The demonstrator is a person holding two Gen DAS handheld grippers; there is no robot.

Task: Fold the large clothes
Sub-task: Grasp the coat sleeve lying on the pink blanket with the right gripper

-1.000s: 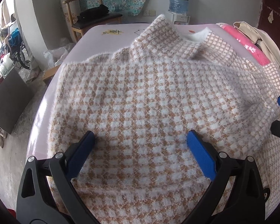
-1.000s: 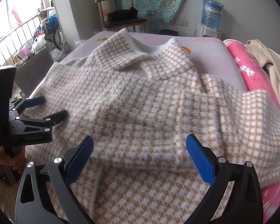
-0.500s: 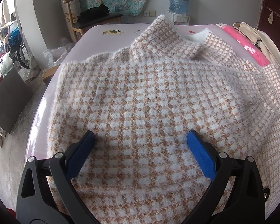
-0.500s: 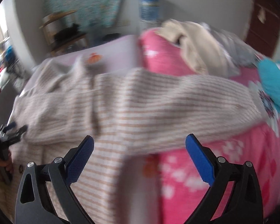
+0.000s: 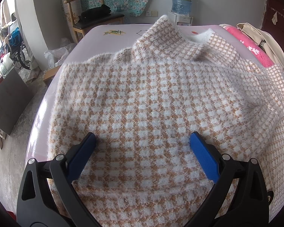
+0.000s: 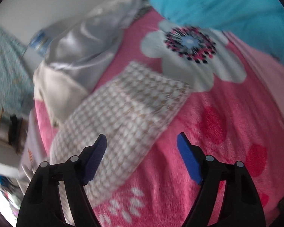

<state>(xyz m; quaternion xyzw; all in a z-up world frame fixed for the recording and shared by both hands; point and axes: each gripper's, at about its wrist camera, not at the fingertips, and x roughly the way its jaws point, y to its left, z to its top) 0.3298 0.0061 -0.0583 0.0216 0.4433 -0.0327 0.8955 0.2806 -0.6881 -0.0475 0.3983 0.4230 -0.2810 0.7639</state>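
Observation:
A large fuzzy sweater [image 5: 151,98] in tan and white checks lies spread on the pale pink bed [image 5: 111,32], collar at the far end. My left gripper [image 5: 142,141] hovers open over its lower body, nothing between the blue pads. In the blurred right wrist view, one sleeve [image 6: 123,113] of the sweater stretches across a pink flowered blanket [image 6: 227,132], its cuff end toward a white flower print. My right gripper [image 6: 142,143] is above the sleeve and its jaws are closing; the pads stand apart and press on nothing.
A wooden chair [image 5: 90,19] with dark clothes and a water dispenser [image 5: 181,5] stand beyond the bed. A beige garment [image 5: 259,37] and pink blanket edge lie at the right. In the right wrist view, a turquoise cloth [image 6: 227,5] and grey satin fabric [image 6: 81,43] lie past the sleeve.
My right gripper swung away from the sweater's body to the right, over the sleeve on the pink blanket, rolling as it went, and its jaws narrowed. The left gripper stayed still.

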